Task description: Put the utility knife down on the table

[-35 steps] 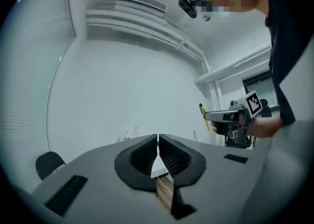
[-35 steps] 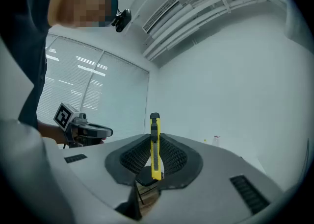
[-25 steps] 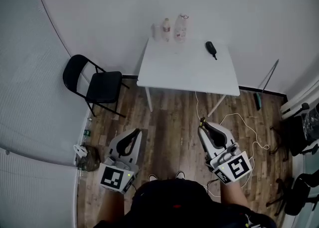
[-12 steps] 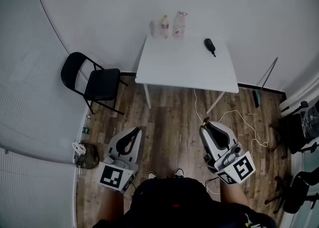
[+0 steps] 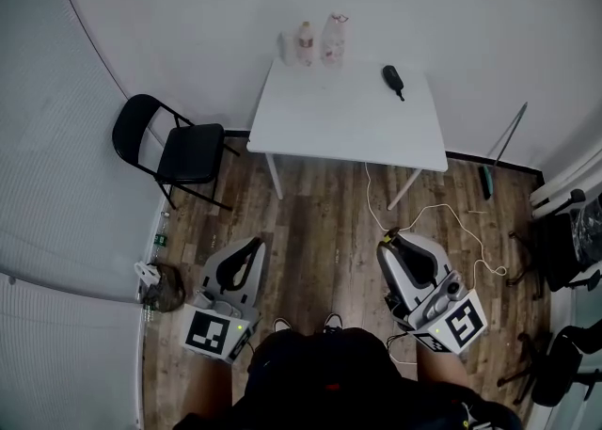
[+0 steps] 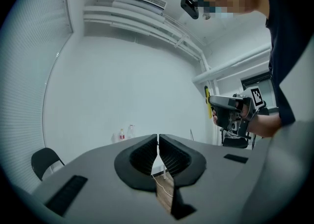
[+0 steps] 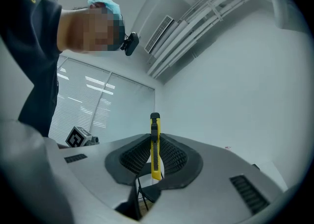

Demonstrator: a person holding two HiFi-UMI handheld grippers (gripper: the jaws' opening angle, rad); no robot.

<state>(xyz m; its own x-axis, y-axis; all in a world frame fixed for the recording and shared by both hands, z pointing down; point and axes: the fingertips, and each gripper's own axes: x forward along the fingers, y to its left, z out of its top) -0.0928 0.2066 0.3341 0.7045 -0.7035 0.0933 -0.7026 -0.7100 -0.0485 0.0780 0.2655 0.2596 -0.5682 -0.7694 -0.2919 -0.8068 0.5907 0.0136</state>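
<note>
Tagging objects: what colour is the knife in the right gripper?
Knife: yellow with black trim; right gripper view.

I note a yellow knife [image 7: 155, 144] with black slider, grey left gripper [image 5: 254, 247] and right gripper [image 5: 388, 238] with black ribbed pads [image 7: 132, 157], black-and-white square markers on their cubes [image 5: 214, 334], white table [image 5: 348, 127], black chair [image 5: 183, 151], brown plank floor [image 5: 320, 221], white cable [image 5: 442, 216], white walls [image 5: 188, 5].

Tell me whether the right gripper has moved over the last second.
Yes, slightly: the right gripper, shut on the utility knife, has drawn back from the white table, toward the person.
</note>
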